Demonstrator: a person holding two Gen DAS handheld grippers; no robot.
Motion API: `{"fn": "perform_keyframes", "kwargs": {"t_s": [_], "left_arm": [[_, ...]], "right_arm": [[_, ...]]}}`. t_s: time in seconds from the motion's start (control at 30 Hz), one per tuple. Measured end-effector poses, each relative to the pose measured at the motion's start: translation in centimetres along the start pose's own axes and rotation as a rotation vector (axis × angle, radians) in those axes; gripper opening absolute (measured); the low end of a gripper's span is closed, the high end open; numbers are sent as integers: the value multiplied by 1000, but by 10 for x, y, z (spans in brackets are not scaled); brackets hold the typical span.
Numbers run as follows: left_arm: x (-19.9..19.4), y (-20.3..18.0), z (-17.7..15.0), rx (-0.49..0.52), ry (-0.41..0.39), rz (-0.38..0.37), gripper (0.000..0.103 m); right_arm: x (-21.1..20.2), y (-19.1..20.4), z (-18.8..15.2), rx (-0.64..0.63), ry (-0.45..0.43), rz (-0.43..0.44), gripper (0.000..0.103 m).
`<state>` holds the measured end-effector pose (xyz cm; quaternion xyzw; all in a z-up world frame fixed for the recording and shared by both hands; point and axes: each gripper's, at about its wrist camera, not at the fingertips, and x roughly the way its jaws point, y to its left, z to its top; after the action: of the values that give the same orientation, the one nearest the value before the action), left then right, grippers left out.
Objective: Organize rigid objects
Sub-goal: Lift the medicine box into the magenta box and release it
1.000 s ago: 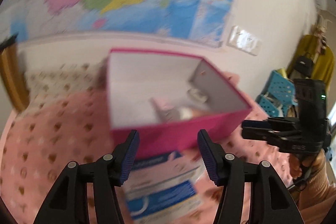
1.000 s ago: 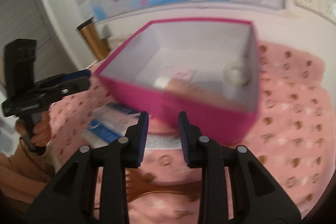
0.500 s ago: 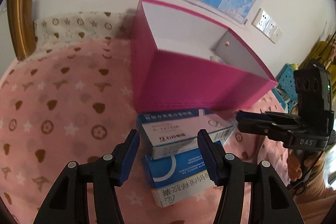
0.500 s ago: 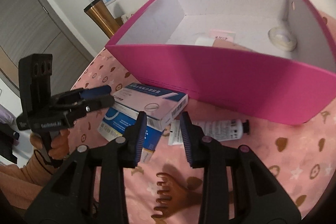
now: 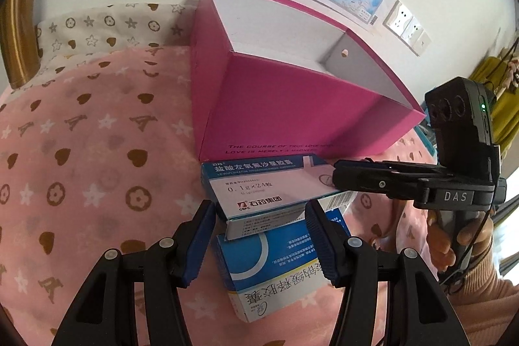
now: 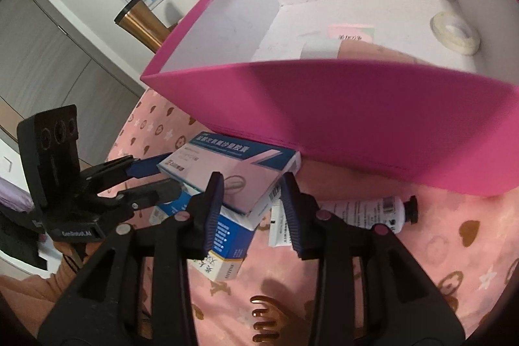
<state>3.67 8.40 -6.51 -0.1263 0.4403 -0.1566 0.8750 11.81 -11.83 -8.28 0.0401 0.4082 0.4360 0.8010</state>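
A pink open box [image 5: 292, 106] [image 6: 373, 119] stands on the pink patterned cloth. In front of it a pink-and-teal medicine carton [image 5: 259, 190] [image 6: 233, 177] lies on top of a blue-and-white carton [image 5: 279, 268] [image 6: 223, 235]. My left gripper [image 5: 261, 244] is open, with its jaws on either side of the stacked cartons. My right gripper [image 6: 251, 213] is open around the top carton's near corner; it also shows in the left wrist view [image 5: 343, 180], reaching in from the right.
Inside the box lie a tape roll [image 6: 454, 33] and a pink tube [image 6: 360, 51]. A white tube [image 6: 366, 211] and a brown comb [image 6: 266, 320] lie on the cloth. A gold tumbler [image 6: 142, 23] [image 5: 16, 31] stands at the back left.
Both grippers have dropped from above the box down to the cartons in front of it. The right gripper's jaws have opened wider around the top carton.
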Motion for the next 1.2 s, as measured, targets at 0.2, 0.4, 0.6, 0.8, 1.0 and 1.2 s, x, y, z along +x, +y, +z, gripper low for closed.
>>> {"fn": "perform_keyframes", "kwargs": {"t_s": [0.2, 0.4, 0.6, 0.8, 1.0, 1.2], "left_arm": [[-1, -1, 1, 9, 2, 1, 59], [-7, -10, -1, 31, -15, 26, 60], [-21, -22, -3, 52, -48, 28, 60], [-36, -40, -7, 97, -82, 45, 60], [-53, -51, -3, 123, -126, 29, 60], [-70, -62, 5, 165, -173, 29, 60]], "right_arm": [[7, -1, 2, 16, 8, 17, 41], [7, 5, 0, -5, -3, 19, 45], [-8, 16, -4, -41, -42, 10, 45], [-27, 26, -12, -71, -80, -1, 45], [-46, 37, -13, -106, -126, -11, 45], [-66, 50, -12, -144, -176, -11, 45]]}}
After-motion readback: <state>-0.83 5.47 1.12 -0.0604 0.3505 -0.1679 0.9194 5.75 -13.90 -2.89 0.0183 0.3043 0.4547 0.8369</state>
